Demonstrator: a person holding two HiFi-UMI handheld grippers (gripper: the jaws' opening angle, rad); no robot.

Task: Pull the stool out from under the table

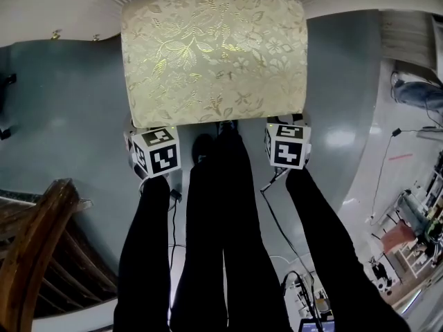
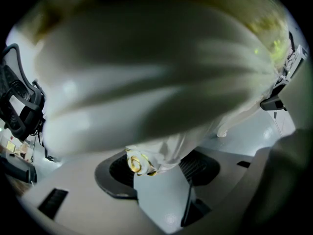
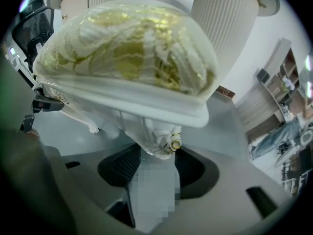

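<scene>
The stool [image 1: 214, 54] has a cream cushion with a gold flower pattern and white carved legs. It stands on the grey floor in front of me, its far edge at the white table [image 1: 62, 5]. My left gripper [image 1: 154, 144] is at the stool's near left corner, my right gripper [image 1: 287, 142] at its near right corner. In the left gripper view a white leg [image 2: 164, 148] with a gold knob fills the gap between the dark pads [image 2: 117, 173]. The right gripper view shows the other near leg [image 3: 159, 141] held the same way, under the cushion [image 3: 127, 48].
A dark wooden chair [image 1: 38, 254] stands at my lower left. The table's fluted white pedestals [image 3: 222, 18] rise behind the stool. My black-clad legs [image 1: 228, 241] are right behind the stool, with cables [image 1: 287, 234] on the floor. Clutter and shelving [image 1: 415, 234] line the right side.
</scene>
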